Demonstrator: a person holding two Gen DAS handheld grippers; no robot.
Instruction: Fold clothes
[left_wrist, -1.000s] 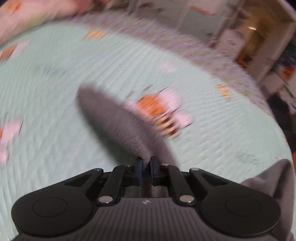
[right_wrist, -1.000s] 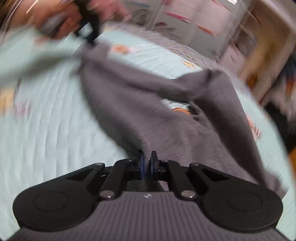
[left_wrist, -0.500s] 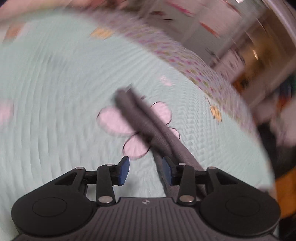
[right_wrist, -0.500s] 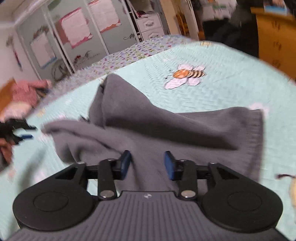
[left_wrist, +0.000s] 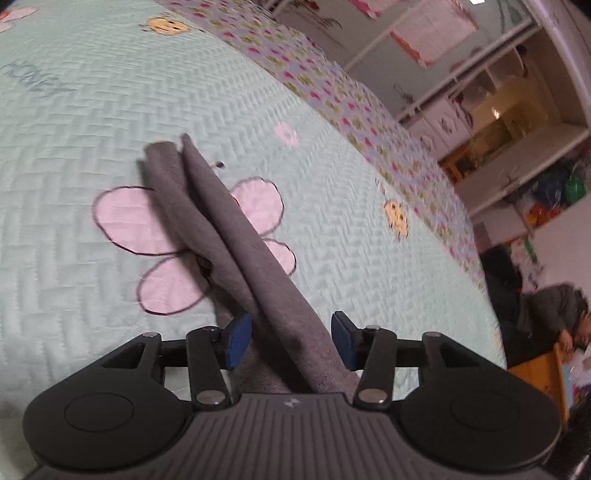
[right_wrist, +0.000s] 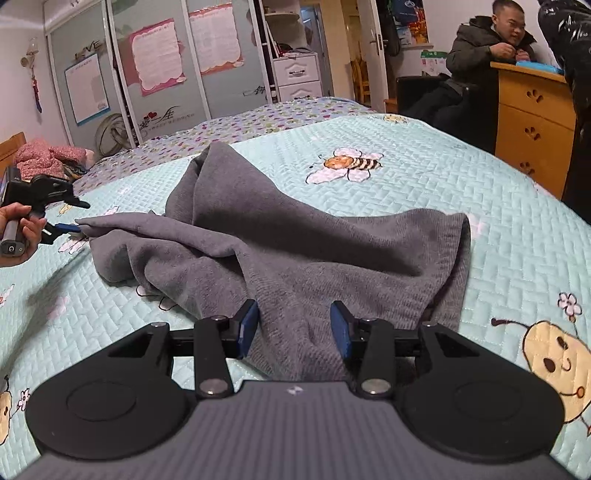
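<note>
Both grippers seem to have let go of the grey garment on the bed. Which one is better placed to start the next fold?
Right, probably. The right gripper sits at the grey garment's wide ribbed hem, most cloth spread ahead. The left gripper, jaws opening, faces only a narrow strip.

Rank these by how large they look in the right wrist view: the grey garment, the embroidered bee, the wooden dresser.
1. Grey garment, clearly largest.
2. Wooden dresser, partly cut off and farther away, so its rank is unsure.
3. Embroidered bee, smallest.

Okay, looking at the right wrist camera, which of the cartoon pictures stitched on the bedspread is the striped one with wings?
The orange-and-black striped bee beyond the grey garment. The yellow face at the right edge has no stripes or wings.
</note>
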